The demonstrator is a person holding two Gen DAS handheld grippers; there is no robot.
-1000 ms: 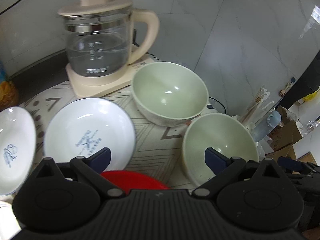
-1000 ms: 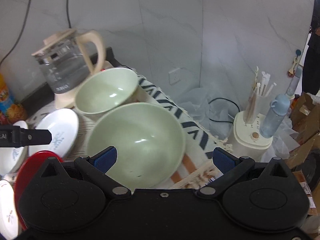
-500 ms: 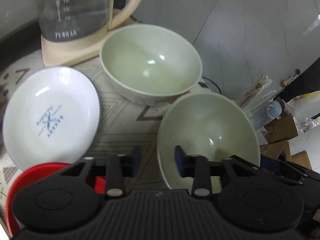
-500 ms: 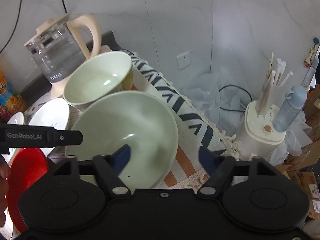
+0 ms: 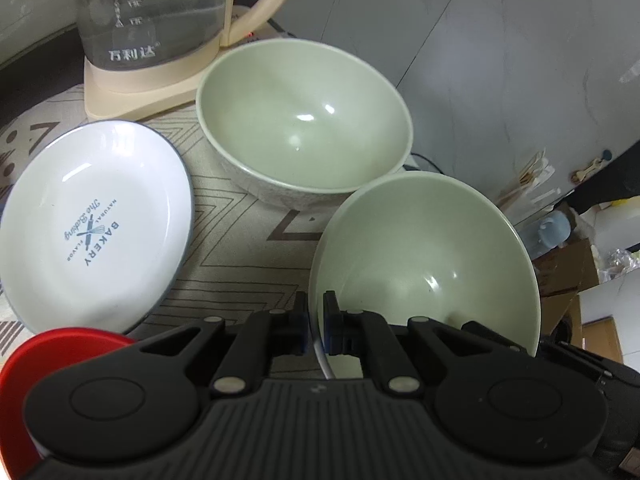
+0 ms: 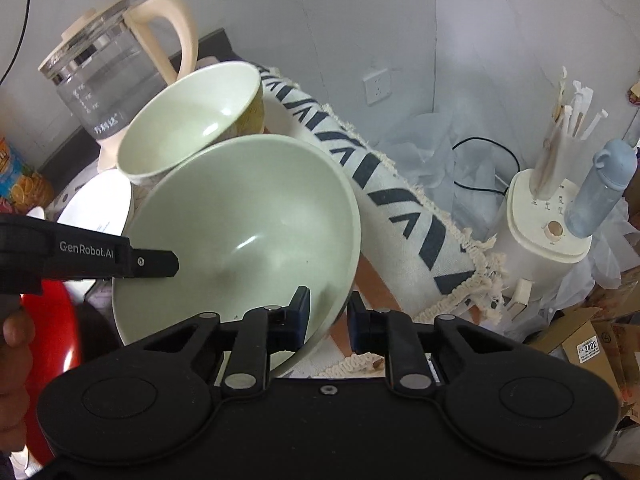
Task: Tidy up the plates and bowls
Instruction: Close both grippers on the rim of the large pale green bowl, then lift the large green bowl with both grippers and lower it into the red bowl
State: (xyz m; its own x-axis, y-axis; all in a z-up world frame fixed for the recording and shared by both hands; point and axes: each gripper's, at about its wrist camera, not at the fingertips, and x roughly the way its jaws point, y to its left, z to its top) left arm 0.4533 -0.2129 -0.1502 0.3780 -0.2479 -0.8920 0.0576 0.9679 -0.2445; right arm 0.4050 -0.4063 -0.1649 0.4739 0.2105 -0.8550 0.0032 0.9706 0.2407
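Observation:
Two pale green bowls stand on the patterned cloth. The near bowl (image 5: 424,264) is tilted, and my left gripper (image 5: 316,326) is shut on its near left rim. In the right wrist view the same bowl (image 6: 240,232) is held at its right rim by my right gripper (image 6: 328,320), also shut on it. The left gripper (image 6: 120,258) reaches in from the left there. The far green bowl (image 5: 304,128) sits upright behind it (image 6: 192,120). A white "Bakery" plate (image 5: 88,224) lies to the left, and a red plate (image 5: 44,360) lies at the near left.
A glass kettle (image 5: 160,20) on a cream base stands behind the bowls. The cloth's fringed edge (image 6: 460,276) hangs over the table's right side. Beyond it are a cream appliance (image 6: 548,232) holding sticks, a blue bottle (image 6: 604,188) and cardboard boxes.
Both grippers went from wide open to shut on the near green bowl's rim, left first. The bowl has tipped up off the cloth. Both cameras moved closer to it.

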